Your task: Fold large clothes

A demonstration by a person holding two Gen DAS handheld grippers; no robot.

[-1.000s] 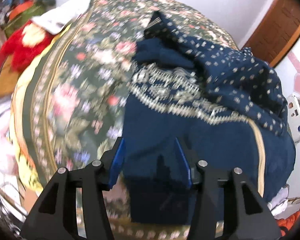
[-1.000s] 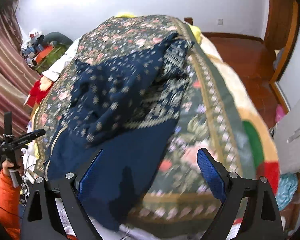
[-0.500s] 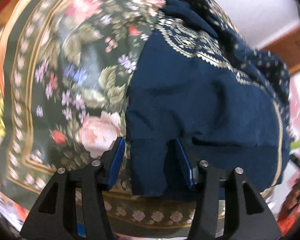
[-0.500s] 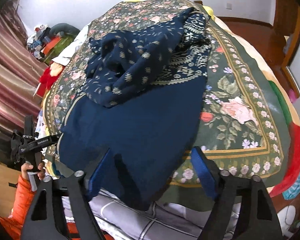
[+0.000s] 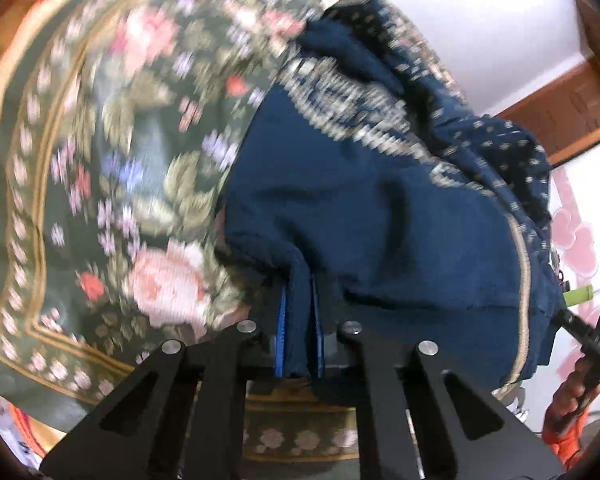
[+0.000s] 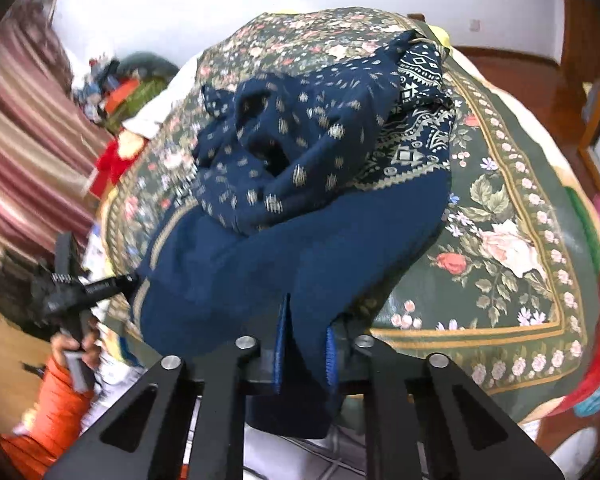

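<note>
Here, at 9 o'clock, a floral bedspread (image 5: 112, 184) covers the bed. At 6 o'clock the left hand-held gripper (image 5: 299, 334) pinches the near hem of a navy patterned garment (image 5: 372, 216). In the right view, the right hand-held gripper (image 6: 303, 350) likewise clamps that hem at 6 o'clock; the garment lies bunched toward 12 o'clock.

White plaster walls (image 6: 148, 4) all round, reddish wooden floor (image 6: 512, 68) far right, striped maroon curtain (image 6: 16, 136) on the left, brown wooden door (image 5: 572, 120) too.
</note>
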